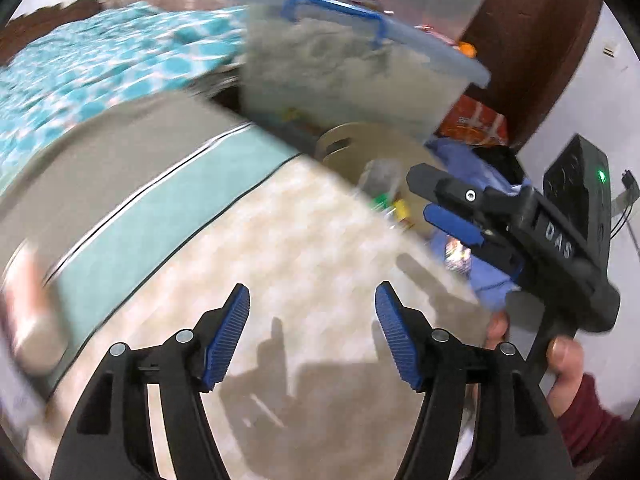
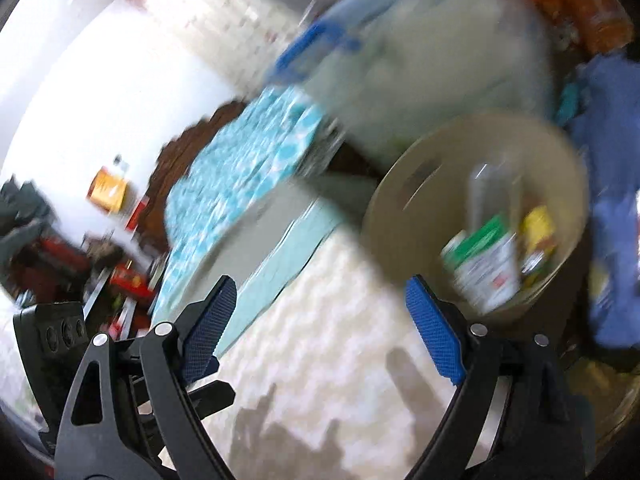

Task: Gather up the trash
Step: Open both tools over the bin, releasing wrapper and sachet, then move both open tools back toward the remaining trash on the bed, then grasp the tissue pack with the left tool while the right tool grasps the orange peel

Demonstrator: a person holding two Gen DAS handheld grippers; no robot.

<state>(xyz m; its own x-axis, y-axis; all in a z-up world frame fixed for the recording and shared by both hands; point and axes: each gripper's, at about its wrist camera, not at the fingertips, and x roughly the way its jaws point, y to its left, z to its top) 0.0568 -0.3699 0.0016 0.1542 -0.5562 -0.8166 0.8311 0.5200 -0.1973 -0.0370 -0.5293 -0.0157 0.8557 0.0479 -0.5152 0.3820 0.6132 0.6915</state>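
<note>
A round tan trash bin [image 2: 404,184] stands at the edge of the pale carpet. It holds a clear bottle [image 2: 486,190], a green and white carton [image 2: 486,268] and a yellow wrapper [image 2: 538,230]. In the left wrist view the bin [image 1: 360,148] lies ahead, partly hidden behind the right gripper [image 1: 430,200]. My left gripper [image 1: 312,332] is open and empty above the carpet. My right gripper [image 2: 320,336] is open and empty, just left of the bin. Both views are blurred.
A clear storage box with a blue lid [image 1: 352,68] stands behind the bin. A bed with a turquoise patterned cover [image 1: 100,64] lies left. A grey and teal mat [image 1: 160,200] lies beside the carpet. Blue cloth [image 2: 612,200] and orange packets [image 2: 596,12] lie to the right.
</note>
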